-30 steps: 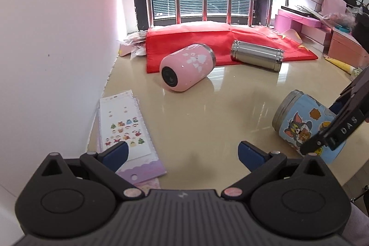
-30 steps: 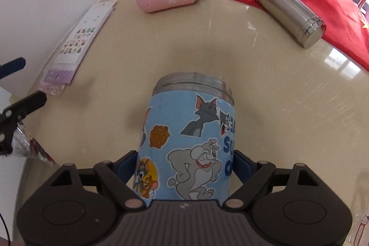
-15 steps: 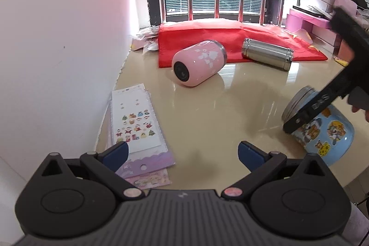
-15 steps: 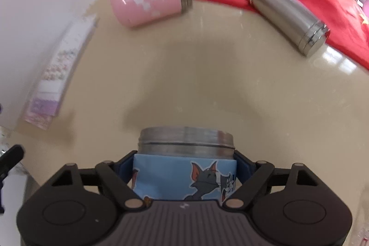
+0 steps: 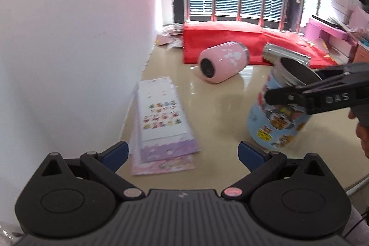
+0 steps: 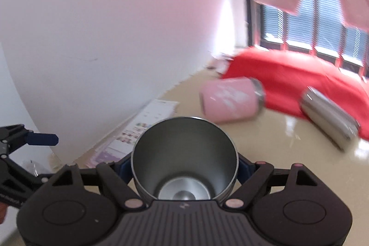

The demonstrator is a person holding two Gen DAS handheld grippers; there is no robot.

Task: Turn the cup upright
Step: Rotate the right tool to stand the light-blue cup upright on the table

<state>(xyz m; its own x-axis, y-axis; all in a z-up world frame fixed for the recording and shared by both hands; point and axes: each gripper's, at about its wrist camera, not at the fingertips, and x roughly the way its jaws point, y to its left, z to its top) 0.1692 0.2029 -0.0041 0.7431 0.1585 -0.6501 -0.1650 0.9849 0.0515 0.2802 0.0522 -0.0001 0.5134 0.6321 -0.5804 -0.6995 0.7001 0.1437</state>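
The blue cartoon-sticker cup (image 5: pixel 276 121) with a steel rim stands nearly upright, mouth up and slightly tilted, at the right of the left wrist view. My right gripper (image 5: pixel 306 96) is shut on it around its upper body. In the right wrist view I look down into the cup's steel inside (image 6: pixel 184 163), held between the blue pads of my right gripper (image 6: pixel 184 167). My left gripper (image 5: pixel 182 151) is open and empty, low over the beige table (image 5: pixel 219 112) near the sticker sheets.
A pink cup (image 5: pixel 222 65) lies on its side at the back, next to a steel flask (image 5: pixel 286 54) on a red cloth (image 5: pixel 221 38). Sticker sheets (image 5: pixel 161 126) lie along the white wall (image 5: pixel 80 38) at left. Pink boxes (image 5: pixel 327 34) stand at far right.
My right gripper has turned the blue cup from lying on its side to nearly upright, mouth up. My left gripper has shifted a little; the scene has drifted right in its view.
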